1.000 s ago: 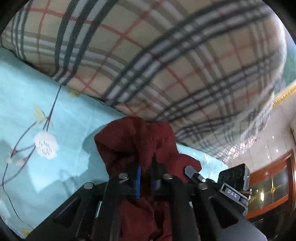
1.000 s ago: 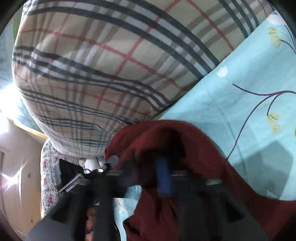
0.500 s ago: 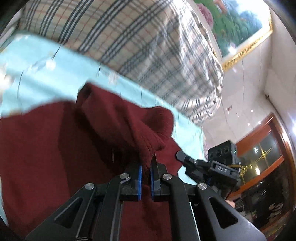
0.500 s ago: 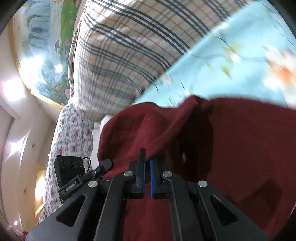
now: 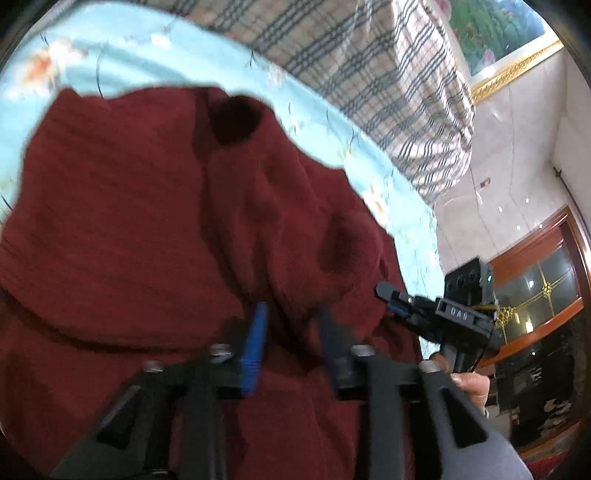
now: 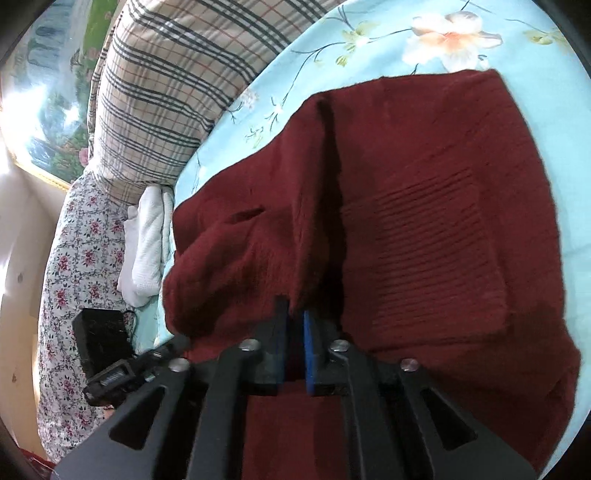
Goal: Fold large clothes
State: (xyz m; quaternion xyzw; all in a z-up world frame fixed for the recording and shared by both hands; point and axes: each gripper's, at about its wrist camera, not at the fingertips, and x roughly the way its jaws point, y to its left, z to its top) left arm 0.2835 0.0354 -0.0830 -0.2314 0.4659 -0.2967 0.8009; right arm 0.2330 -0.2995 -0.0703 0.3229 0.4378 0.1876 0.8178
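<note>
On the bed, over a pale blue flowered sheet (image 6: 369,33), lay the dark red sweater (image 6: 424,221), folded over itself, its long axis running away from both cameras toward the plaid pillow (image 6: 177,81). Left gripper (image 5: 290,325): jaws stood apart, a ridge of the knit passing between them but not pinched, as far as could be judged through blur. Right gripper (image 6: 295,332): jaws nearly together, a thin fold of sweater edge clamped between them. Both sat at the near hem, side by side, cloth straight ahead. The right looked nearer the raised fold line. White towel (image 6: 144,240) lay just beside the sweater's far corner.
</note>
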